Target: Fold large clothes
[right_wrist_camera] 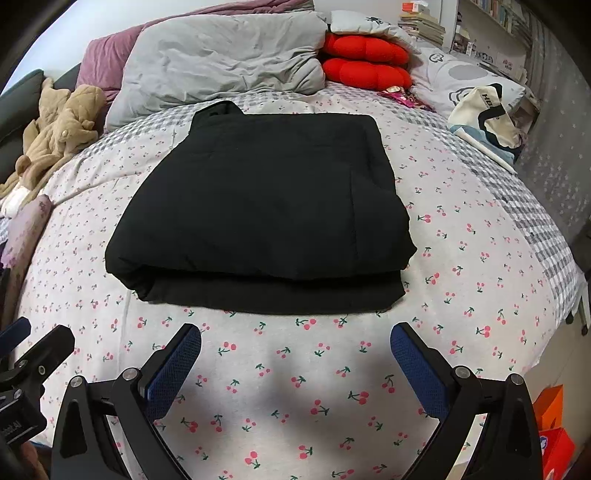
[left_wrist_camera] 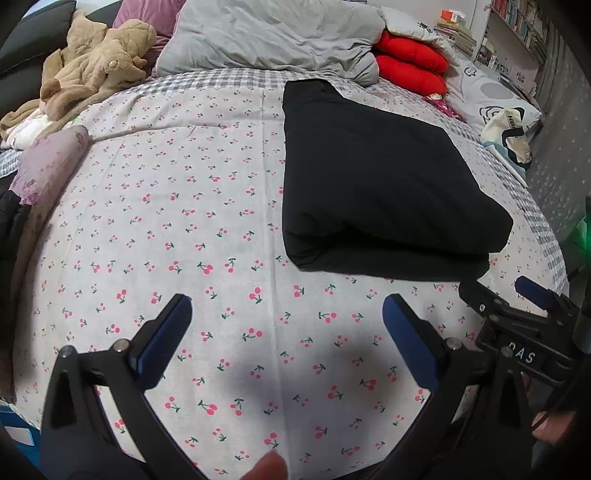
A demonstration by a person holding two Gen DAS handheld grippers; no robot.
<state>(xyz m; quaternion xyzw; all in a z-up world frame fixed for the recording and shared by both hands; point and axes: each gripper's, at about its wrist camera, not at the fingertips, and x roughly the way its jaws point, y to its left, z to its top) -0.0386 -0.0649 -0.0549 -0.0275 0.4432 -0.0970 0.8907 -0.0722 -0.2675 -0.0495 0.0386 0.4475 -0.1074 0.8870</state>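
Note:
A black garment (right_wrist_camera: 258, 210) lies folded into a thick rectangle on the cherry-print bed sheet (right_wrist_camera: 295, 387); in the left wrist view it (left_wrist_camera: 376, 184) sits to the right of centre. My right gripper (right_wrist_camera: 295, 343) is open and empty, hovering over the sheet just in front of the garment's near folded edge. My left gripper (left_wrist_camera: 286, 310) is open and empty over bare sheet (left_wrist_camera: 166, 221), to the left of the garment. The right gripper (left_wrist_camera: 517, 306) also shows at the right edge of the left wrist view.
A grey duvet (right_wrist_camera: 221, 55), red cushions (right_wrist_camera: 365, 62) and a patterned pillow (right_wrist_camera: 461, 77) lie at the head of the bed. A tan plush garment (right_wrist_camera: 55, 129) lies at the left, a white tote bag (right_wrist_camera: 487, 114) at the right edge. Bookshelves (left_wrist_camera: 517, 22) stand behind.

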